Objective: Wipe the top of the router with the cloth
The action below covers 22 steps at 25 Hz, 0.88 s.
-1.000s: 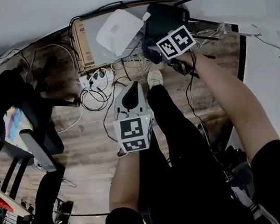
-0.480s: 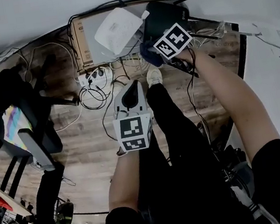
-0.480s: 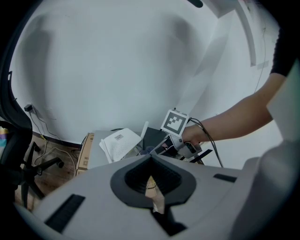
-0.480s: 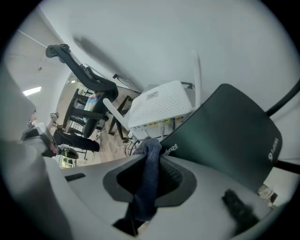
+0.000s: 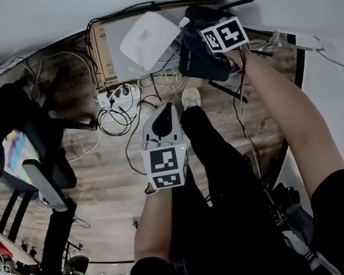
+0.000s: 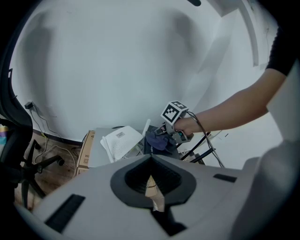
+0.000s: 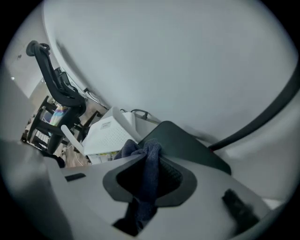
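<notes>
so right tongs (image 7: 149, 157) pinch cloth (image 7: 144, 187) on black router (image 7: 187, 143), left tongs (image 6: 151, 182) closed on nothing; hard push cd shove it off.

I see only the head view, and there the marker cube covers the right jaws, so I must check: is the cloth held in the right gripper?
Observer: Yes. The right gripper view shows the right gripper shut on the dark blue cloth, which sticks out at the tips toward the black router.
Operator: Thank you. And is the left gripper holding something?
Observer: No. In the left gripper view the left gripper has its jaws together, with nothing between them.
</notes>
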Available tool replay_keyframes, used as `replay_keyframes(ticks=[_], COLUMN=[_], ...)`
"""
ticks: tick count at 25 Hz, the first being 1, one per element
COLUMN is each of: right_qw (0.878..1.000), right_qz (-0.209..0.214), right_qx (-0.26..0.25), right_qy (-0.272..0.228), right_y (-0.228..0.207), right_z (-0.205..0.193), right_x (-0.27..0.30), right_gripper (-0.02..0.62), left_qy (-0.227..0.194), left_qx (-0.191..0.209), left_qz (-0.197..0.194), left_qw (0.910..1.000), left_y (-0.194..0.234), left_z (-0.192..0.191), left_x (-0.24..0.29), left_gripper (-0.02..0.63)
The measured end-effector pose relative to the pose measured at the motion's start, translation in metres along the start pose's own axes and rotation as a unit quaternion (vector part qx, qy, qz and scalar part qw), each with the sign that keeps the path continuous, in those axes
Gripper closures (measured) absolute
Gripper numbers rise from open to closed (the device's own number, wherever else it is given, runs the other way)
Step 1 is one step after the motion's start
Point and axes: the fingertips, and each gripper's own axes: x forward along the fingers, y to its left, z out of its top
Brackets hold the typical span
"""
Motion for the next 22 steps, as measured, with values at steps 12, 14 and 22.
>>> replay_keyframes(ticks=[12,14,22], right_qw=[0.989,0.988,0.993], right_qz=[-0.140,-0.150,-0.114], right_qx=[-0.041,-0.035,-0.012], right_qy=[0.001,-0.002,0.000], right_y=[-0.076,-0.080,-0.056], right_z=[0.041,0.041,0.022], right_x=[0.000,-0.002,-0.004], right_gripper=[0.526,0.528,0.528], left_qy=[-0.007,-0.008,-0.002], left_qx=[-0.012,-0.013,0.007], left_qz=[0.030,0.027,0.008], left_qw=[0.9995,0.9995,0.9999], left_y=[0.028,0.028,0.013], left_z=[0.013,0.014,0.012], left_x=[0.000,0.002,0.005], left_gripper=[0.595,0.595,0.595])
